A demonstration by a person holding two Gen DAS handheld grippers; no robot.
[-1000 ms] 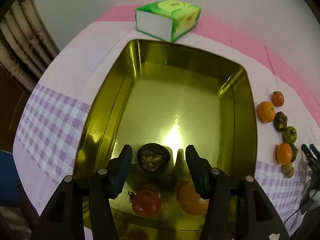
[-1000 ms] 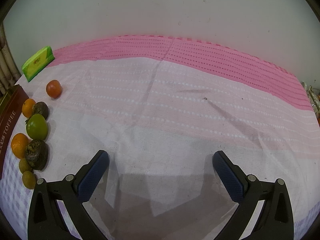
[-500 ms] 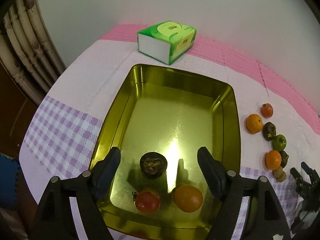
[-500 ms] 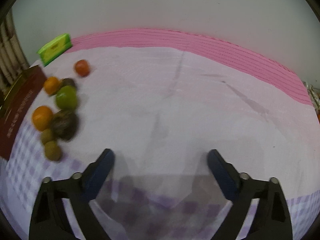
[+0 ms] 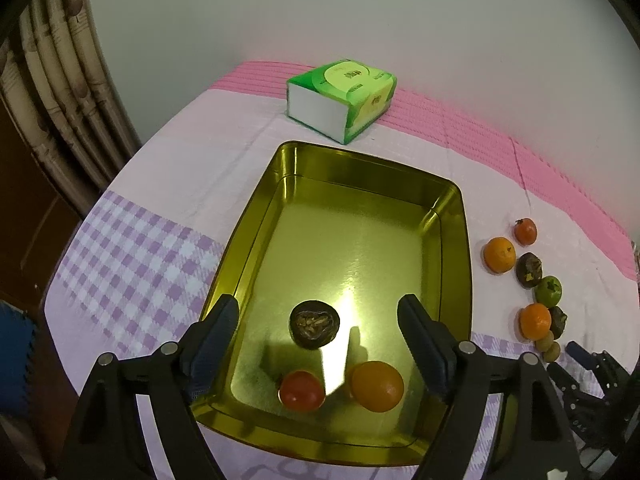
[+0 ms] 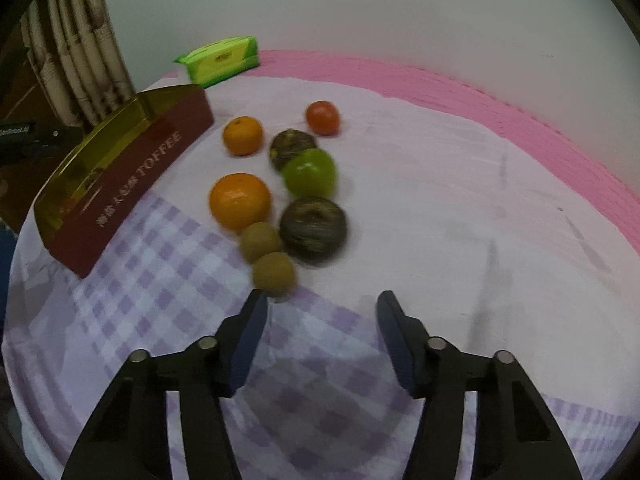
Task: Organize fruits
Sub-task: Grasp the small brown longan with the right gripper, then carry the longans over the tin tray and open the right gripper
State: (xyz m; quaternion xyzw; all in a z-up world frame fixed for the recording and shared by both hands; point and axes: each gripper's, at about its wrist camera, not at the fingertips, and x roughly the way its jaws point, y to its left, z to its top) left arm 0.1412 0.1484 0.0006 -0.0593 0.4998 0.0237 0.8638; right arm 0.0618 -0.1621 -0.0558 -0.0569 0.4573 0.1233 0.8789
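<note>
Dark wrinkled fruit (image 5: 315,329) lies in the gold tin (image 5: 256,216) under opening, empty left fingers (image 5: 216,330)

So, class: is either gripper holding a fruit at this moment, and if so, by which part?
Nothing is held. The left gripper, opening, hangs above the dark fruit in the tin; the right gripper, closing, is empty.
</note>
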